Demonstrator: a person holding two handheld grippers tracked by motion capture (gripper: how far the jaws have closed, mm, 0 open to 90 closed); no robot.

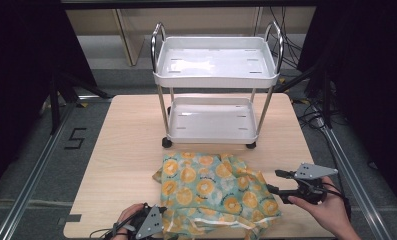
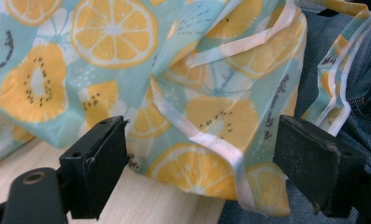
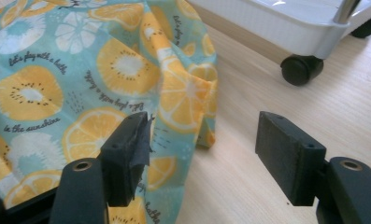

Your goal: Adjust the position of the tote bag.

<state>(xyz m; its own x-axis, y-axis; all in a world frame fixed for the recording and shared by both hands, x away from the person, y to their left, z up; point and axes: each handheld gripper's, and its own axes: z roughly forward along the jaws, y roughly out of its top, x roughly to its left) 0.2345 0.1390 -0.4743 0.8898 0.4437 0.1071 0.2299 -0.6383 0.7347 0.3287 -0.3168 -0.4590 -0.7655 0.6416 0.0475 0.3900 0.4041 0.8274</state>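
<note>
Approach stage: the fruit-print cloth (image 1: pixel 213 192) lies crumpled on the table, its white-trimmed edge (image 2: pixel 206 140) between the parted left gripper (image 2: pixel 199 163) jaws, right gripper (image 3: pixel 202 156) jaws likewise apart at its border; closing follows.

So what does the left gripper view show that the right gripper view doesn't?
Left gripper view alone: the cloth's white trim running along a folded edge that hangs past the table's near edge, with blue denim behind it. The left hand-held gripper stands open around that edge.

Right gripper view alone: the white cart's lower tray and a black caster, plus the right hand-held gripper, open beside the cloth's edge.

Both: the fruit-print cloth lying on the wooden table.
</note>
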